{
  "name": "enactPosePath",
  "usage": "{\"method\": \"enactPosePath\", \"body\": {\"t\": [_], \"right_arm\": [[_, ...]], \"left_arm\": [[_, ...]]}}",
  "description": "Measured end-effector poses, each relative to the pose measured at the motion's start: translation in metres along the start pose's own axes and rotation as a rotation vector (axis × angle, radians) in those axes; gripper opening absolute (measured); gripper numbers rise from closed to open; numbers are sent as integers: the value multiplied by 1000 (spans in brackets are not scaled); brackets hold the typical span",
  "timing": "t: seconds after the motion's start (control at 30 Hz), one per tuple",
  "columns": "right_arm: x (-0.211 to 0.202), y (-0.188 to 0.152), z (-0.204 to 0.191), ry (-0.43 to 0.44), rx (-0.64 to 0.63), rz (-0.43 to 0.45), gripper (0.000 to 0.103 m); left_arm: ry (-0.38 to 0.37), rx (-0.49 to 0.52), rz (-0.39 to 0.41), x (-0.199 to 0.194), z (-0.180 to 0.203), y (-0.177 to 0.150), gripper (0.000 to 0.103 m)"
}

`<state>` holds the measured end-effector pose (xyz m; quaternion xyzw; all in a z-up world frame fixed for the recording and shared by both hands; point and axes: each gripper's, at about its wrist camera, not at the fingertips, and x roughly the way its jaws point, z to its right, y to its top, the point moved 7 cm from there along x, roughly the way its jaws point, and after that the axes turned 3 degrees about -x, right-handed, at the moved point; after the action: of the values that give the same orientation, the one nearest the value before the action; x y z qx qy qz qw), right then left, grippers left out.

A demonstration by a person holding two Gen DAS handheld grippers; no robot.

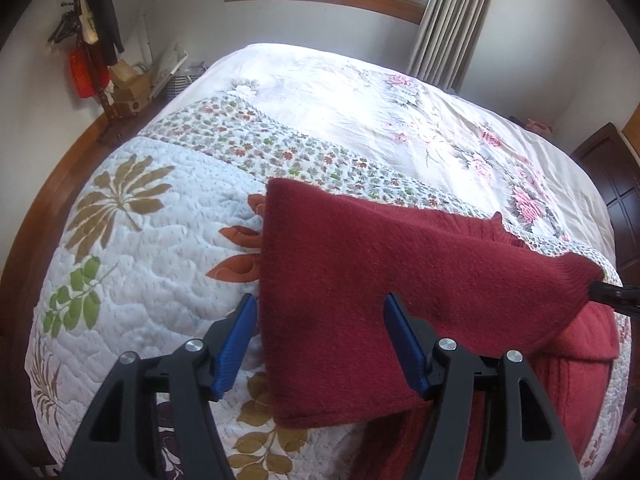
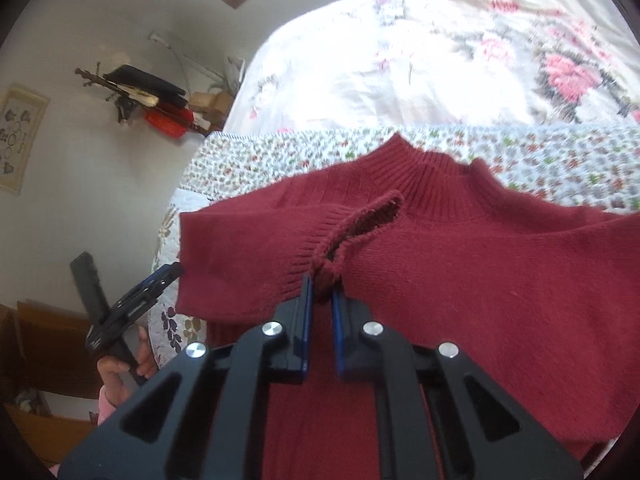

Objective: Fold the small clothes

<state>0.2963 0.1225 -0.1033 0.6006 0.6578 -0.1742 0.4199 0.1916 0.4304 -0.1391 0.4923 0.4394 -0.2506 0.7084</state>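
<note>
**Sleeve cuff pinched, mid fold across sweater body**

Red sweater [image 2: 460, 264] lies on the quilt [image 1: 140, 272] near the bed's front edge, collar pointing away toward the floral bedspread [image 1: 360, 112]. Right gripper [image 2: 321, 294] fingers closed on the ribbed sleeve cuff [image 2: 344, 232], holding it over the chest just below the collar. Sleeve's long axis runs from the left shoulder fold across to the cuff. Left gripper [image 1: 320, 320] fingers spread wide, gripping nothing, hovering at the sweater's left edge. Right is the nearer one for laying the cuff down.

Dark red knit sweater [image 2: 460, 264] on bed, sleeve folded across chest.
</note>
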Motion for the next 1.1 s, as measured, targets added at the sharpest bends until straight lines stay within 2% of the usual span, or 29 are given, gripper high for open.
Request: {"method": "enactPosePath", "body": {"t": [0.13,0.23,0.4,0.5,0.63,0.73,0.8,0.9,0.97,1.1], "right_arm": [[-49,-6,17,-28,6,85,8],[-82,-19,44,-88,32,140,8],[-112,-43,91,-161,104,174,8],[-107,-57,120,-251,130,141,8],[-79,-79,143,-284,163,40,12],[-90,-83,140,-293,158,78,16],[-109,-78,134,-344,130,133,16],[-118,-68,114,-284,79,164,16],[-109,-65,103,-243,52,142,16],[-81,-65,116,-290,91,71,16]], "left_arm": [[-6,18,9,-1,13,3,67],[-3,46,4,2,26,2,67],[13,98,-16,14,50,-4,67],[37,130,-51,29,61,-11,67],[91,158,-98,49,65,-20,69],[106,166,-89,41,67,-19,67],[88,169,-55,24,72,-15,67],[33,187,-13,4,89,-12,70],[-13,207,-15,1,103,-15,72],[-6,246,-56,19,117,-26,72]]}}
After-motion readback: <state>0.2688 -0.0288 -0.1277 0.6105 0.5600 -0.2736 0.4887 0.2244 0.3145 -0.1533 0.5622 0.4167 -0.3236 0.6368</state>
